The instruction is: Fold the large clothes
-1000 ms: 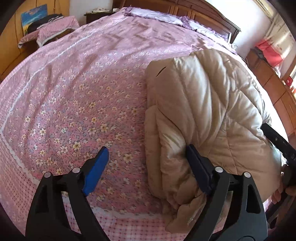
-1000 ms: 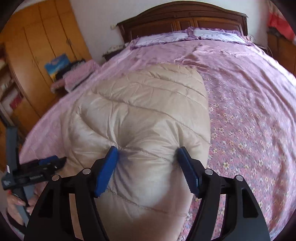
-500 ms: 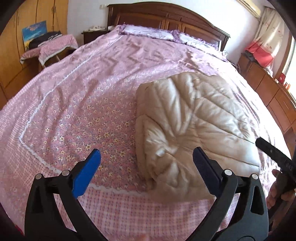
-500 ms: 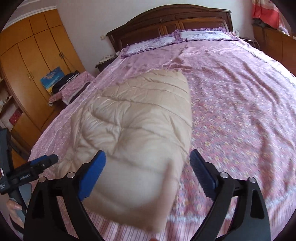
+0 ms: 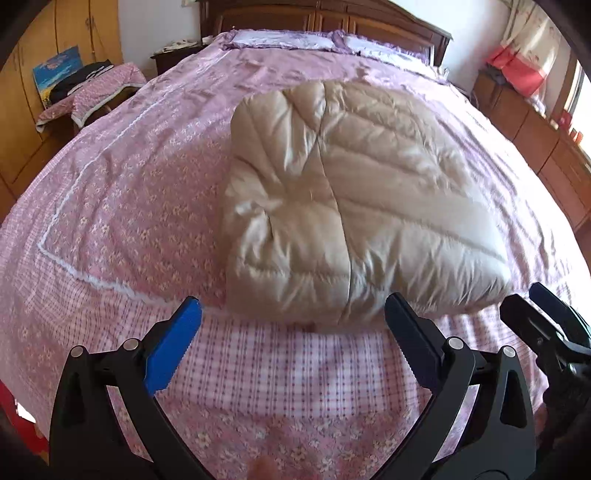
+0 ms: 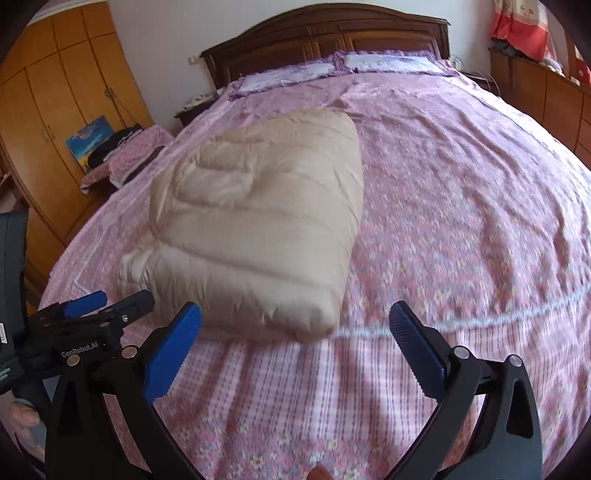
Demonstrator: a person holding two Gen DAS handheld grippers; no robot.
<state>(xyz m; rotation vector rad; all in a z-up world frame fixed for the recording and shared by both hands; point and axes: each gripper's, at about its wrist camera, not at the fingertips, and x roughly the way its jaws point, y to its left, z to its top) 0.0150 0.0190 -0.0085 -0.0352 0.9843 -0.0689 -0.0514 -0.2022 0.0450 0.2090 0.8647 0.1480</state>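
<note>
Left wrist view: looks forward and down along the left claw [image 5: 291, 343] from the foot of the bed [image 5: 122, 206], towards the headboard [image 5: 332, 18].
Right wrist view: same facing, along the right claw [image 6: 295, 343], set further right.
Nearness: both close above the bed's foot edge.
Shared: the folded beige jacket [image 5: 354, 206] [image 6: 258, 221], pillows [image 6: 295, 74], wardrobe [image 6: 55, 110]; each view catches the other claw at its edge.

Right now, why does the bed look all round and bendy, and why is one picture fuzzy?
Both views use fisheye lenses, so the bed bulges and corners go dark. The right wrist view is smeared by motion, most on the bedspread at right; the left wrist view is sharper, with sunlit shine on the coat.
</note>
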